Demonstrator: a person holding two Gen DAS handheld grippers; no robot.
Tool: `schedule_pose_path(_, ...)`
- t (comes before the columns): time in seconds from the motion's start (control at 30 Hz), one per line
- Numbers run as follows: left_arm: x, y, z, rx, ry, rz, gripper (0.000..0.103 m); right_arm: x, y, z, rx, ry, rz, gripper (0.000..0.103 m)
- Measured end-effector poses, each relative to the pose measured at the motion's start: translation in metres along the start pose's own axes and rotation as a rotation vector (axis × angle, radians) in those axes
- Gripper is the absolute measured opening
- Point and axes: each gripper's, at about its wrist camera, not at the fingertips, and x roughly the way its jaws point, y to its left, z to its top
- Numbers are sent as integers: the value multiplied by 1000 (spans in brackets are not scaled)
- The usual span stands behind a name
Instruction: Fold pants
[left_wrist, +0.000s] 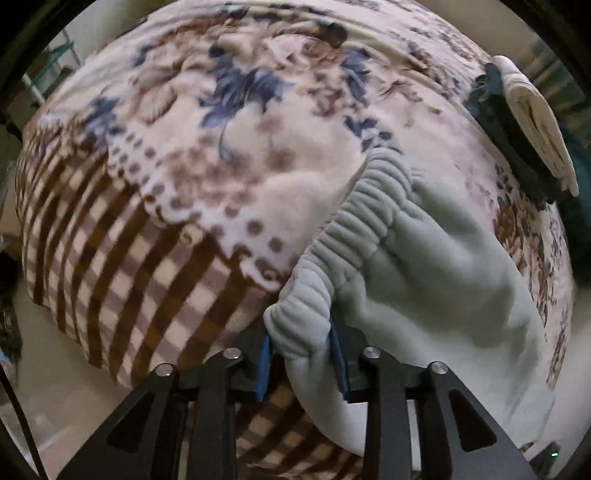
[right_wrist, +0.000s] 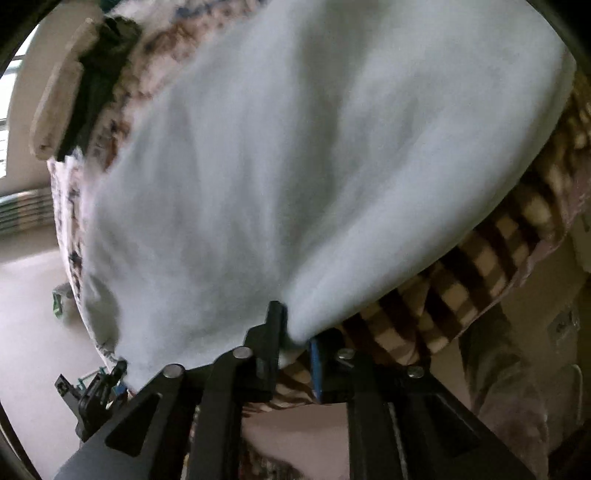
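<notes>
left gripper (left_wrist: 301, 360): black linkage, blue pads (left_wrist: 264, 363), clamped on the ribbed waistband (left_wrist: 354, 229) of the pants (left_wrist: 436, 266). waistband runs up and away from the jaws across the blanket (left_wrist: 177, 155).
right gripper (right_wrist: 295, 341): jaws pinched on a gathered edge of the pants (right_wrist: 295, 155); cloth fans out from the grip and fills most of that view.
pants: pale grey-green fleece, lying on the bed, partly lifted at both held points.
blanket: cream, blue and brown floral centre, brown check border (right_wrist: 476, 280).
stack (left_wrist: 532, 118): cream folded cloth over dark cloth, at the far right bed edge, well apart from the pants.
floor (right_wrist: 33, 325): pale.
</notes>
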Motion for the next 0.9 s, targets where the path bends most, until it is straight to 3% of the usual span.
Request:
schedule_pose_path(0.03, -5, -3, 1, -6, 0, 17, 38, 1, -4, 3, 11, 26, 15, 28)
schedule_pose_path(0.1, -19, -16, 1, 27, -2, 47, 38, -2, -7, 6, 7, 50, 63, 43)
schedule_pose_path(0.13, -28, -27, 1, 64, -7, 70, 45, -8, -8, 8, -6, 50, 71, 61)
schedule_pose_path(0.17, -36, -39, 2, 101, -16, 93, 64, -17, -10, 9, -22, 43, 76, 71)
schedule_pose_path(0.23, -52, -69, -14, 188, -44, 134, 90, -37, -17, 13, -40, 25, 87, 71)
schedule_pose_path(0.33, -68, -124, -45, 319, -70, 160, 91, -78, -45, 28, -8, -31, 89, 71)
schedule_pose_path(0.43, -68, -190, -82, 422, -62, 117, 91, -123, -81, 55, 69, -146, 76, 71)
schedule_pose_path(0.57, -40, -276, -134, 525, -4, 40, 91, -191, -151, 114, 174, -358, -6, 71)
schedule_pose_path(0.7, -9, -344, -179, 620, 16, 40, 91, -234, -224, 180, 288, -493, -63, 71)
schedule_pose_path(0.83, 15, -383, -208, 661, 43, 76, 91, -242, -279, 243, 343, -477, -75, 71)
schedule_pose_path(0.9, 24, -394, -219, 669, 64, 93, 91, -231, -296, 266, 356, -428, -49, 59)
